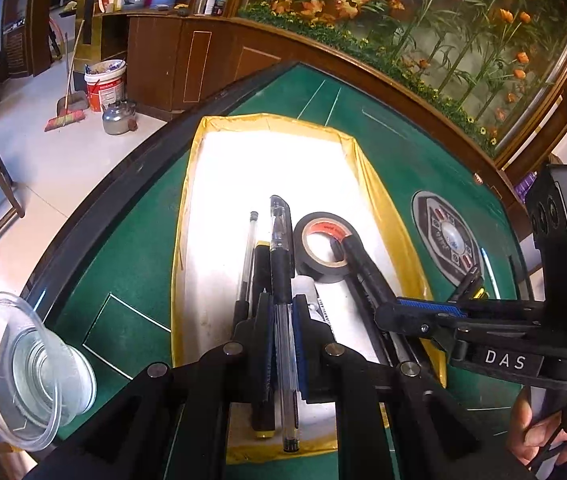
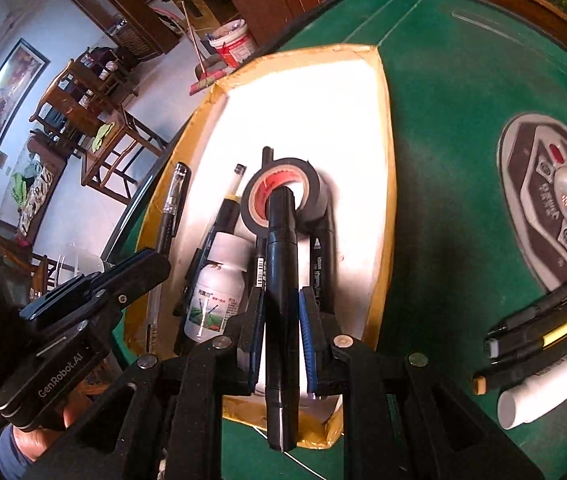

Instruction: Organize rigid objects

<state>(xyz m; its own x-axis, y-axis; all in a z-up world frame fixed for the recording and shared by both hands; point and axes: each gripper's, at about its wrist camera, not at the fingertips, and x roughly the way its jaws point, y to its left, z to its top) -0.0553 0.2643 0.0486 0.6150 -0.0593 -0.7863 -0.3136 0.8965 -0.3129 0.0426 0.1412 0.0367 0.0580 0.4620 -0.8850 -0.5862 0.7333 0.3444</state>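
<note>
Two tools work over the yellow-rimmed tray [image 1: 187,200] on the green counter [image 1: 131,240]: the left tool [image 1: 282,312] is clenched on a gel pen [image 1: 281,264], the right tool [image 2: 281,312] on a black marker [image 2: 281,280] whose tip reaches the tape roll [image 2: 283,200]. Both are held lengthwise, likely so they land parallel to the pens already inside, while more markers [image 2: 543,328] wait outside on the counter.

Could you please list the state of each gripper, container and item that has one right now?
left gripper: shut on gel pen, capped.
right gripper: shut on black marker, tip at the tape roll.
tape roll: tilted in the tray.
tray: open, holding pens.
white bottle: capped, lying in tray.
plastic cup: on its side.
</note>
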